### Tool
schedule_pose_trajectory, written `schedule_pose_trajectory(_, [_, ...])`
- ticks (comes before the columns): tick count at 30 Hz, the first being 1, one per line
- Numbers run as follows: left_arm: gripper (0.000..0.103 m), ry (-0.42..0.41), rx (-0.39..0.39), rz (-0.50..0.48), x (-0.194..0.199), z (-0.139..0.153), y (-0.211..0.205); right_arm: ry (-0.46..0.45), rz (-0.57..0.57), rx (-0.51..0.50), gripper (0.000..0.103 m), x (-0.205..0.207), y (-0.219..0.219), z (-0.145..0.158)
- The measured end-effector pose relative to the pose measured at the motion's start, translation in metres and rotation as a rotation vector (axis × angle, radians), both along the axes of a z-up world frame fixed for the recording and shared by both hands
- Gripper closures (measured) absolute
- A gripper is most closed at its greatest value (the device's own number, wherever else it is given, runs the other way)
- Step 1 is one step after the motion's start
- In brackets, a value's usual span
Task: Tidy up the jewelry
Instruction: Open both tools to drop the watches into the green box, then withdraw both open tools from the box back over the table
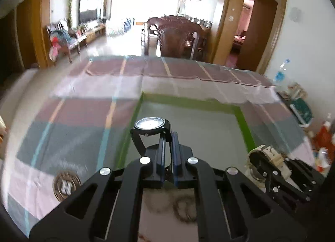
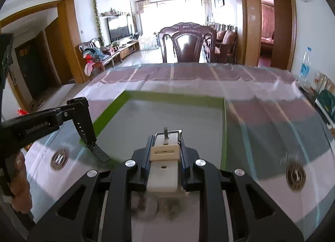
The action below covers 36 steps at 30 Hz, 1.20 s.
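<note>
Black watch and cream-strapped watch, both lifted.

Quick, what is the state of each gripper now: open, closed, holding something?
Left gripper: closed on the strap of the black watch.
Right gripper: closed on the strap of the cream watch.

A carved wooden chair stands at twelve o'clock beyond the checked tablecloth; a water bottle stands at two o'clock.
</note>
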State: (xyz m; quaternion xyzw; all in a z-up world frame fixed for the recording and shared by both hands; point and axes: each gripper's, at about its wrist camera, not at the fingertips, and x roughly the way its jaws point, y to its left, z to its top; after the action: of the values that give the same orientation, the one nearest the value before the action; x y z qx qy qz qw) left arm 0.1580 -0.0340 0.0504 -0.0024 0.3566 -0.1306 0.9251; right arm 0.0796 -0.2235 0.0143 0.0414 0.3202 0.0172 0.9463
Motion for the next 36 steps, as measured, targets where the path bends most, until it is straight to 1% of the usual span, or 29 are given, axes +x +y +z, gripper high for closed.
schedule_pose_trajectory(2, [0.097, 0.003, 0.038, 0.009, 0.016, -0.008, -0.01, 0.027, -0.018, -0.019, 0.081, 0.017, 0.001, -0.01])
schedule_pose_trajectory(5, [0.096, 0.035, 0.032, 0.01, 0.034, -0.022, -0.013, 0.081, -0.026, -0.027, 0.081, 0.034, 0.0, -0.028])
schedule_pose_trajectory(6, [0.095, 0.043, 0.032, 0.016, 0.039, -0.028, -0.013, 0.094, -0.033, -0.022, 0.078, 0.036, -0.002, -0.033])
schedule_pose_trajectory(7, [0.089, 0.043, 0.034, 0.024, 0.041, -0.031, -0.013, 0.096, -0.043, -0.016, 0.075, 0.036, -0.004, -0.036])
schedule_pose_trajectory(8, [0.082, 0.039, 0.042, 0.037, 0.041, -0.035, -0.011, 0.105, -0.046, 0.004, 0.065, 0.036, -0.007, -0.038])
schedule_pose_trajectory(9, [0.064, 0.035, 0.056, 0.051, 0.041, -0.037, -0.01, 0.106, -0.047, 0.023, 0.05, 0.034, -0.011, -0.039])
schedule_pose_trajectory(10, [0.054, 0.027, 0.07, 0.064, 0.04, -0.038, -0.008, 0.089, -0.062, 0.027, 0.044, 0.029, -0.014, -0.036])
schedule_pose_trajectory(11, [0.051, 0.016, 0.081, 0.073, 0.038, -0.038, -0.005, 0.07, -0.073, 0.026, 0.037, 0.024, -0.016, -0.032])
schedule_pose_trajectory(12, [0.047, 0.013, 0.079, 0.071, 0.035, -0.038, -0.002, 0.044, -0.077, 0.028, 0.036, 0.017, -0.019, -0.026])
schedule_pose_trajectory(13, [0.046, 0.018, 0.072, 0.067, 0.031, -0.037, 0.002, 0.029, -0.075, 0.03, 0.036, 0.009, -0.021, -0.02])
schedule_pose_trajectory(15, [0.046, 0.036, 0.07, 0.07, 0.02, -0.037, 0.011, 0.027, -0.061, 0.037, 0.036, -0.005, -0.025, -0.014])
schedule_pose_trajectory(17, [0.046, 0.051, 0.064, 0.093, -0.002, -0.039, 0.028, 0.032, -0.047, 0.052, 0.036, -0.027, -0.03, -0.011])
schedule_pose_trajectory(19, [0.046, 0.049, 0.064, 0.103, -0.022, -0.045, 0.041, 0.05, -0.035, 0.059, 0.036, -0.046, -0.036, -0.015])
schedule_pose_trajectory(20, [0.046, 0.05, 0.079, 0.101, -0.03, -0.049, 0.044, 0.065, -0.034, 0.061, 0.037, -0.051, -0.038, -0.019])
schedule_pose_trajectory(21, [0.051, 0.062, 0.111, 0.091, -0.037, -0.057, 0.044, 0.088, -0.032, 0.061, 0.044, -0.056, -0.039, -0.025])
schedule_pose_trajectory(22, [0.058, 0.072, 0.133, 0.081, -0.04, -0.064, 0.043, 0.11, -0.026, 0.062, 0.048, -0.057, -0.038, -0.031])
schedule_pose_trajectory(23, [0.06, 0.095, 0.157, 0.067, -0.041, -0.074, 0.041, 0.144, -0.009, 0.065, 0.051, -0.056, -0.036, -0.041])
schedule_pose_trajectory(24, [0.062, 0.114, 0.161, 0.057, -0.04, -0.081, 0.04, 0.168, 0.007, 0.069, 0.054, -0.054, -0.034, -0.048])
schedule_pose_trajectory(25, [0.063, 0.144, 0.156, 0.05, -0.037, -0.09, 0.038, 0.195, 0.017, 0.072, 0.055, -0.05, -0.03, -0.058])
schedule_pose_trajectory(29, [0.064, 0.206, 0.143, 0.03, -0.027, -0.11, 0.027, 0.242, 0.04, 0.1, 0.055, -0.033, -0.016, -0.079])
schedule_pose_trajectory(32, [0.063, 0.223, 0.156, 0.021, -0.021, -0.121, 0.017, 0.277, 0.035, 0.077, 0.055, -0.022, -0.006, -0.094])
schedule_pose_trajectory(33, [0.063, 0.231, 0.166, 0.026, -0.02, -0.125, 0.016, 0.294, 0.04, 0.071, 0.061, -0.02, -0.004, -0.097])
schedule_pose_trajectory(36, [0.063, 0.262, 0.18, 0.035, -0.018, -0.134, 0.017, 0.323, 0.067, 0.04, 0.068, -0.024, 0.004, -0.104])
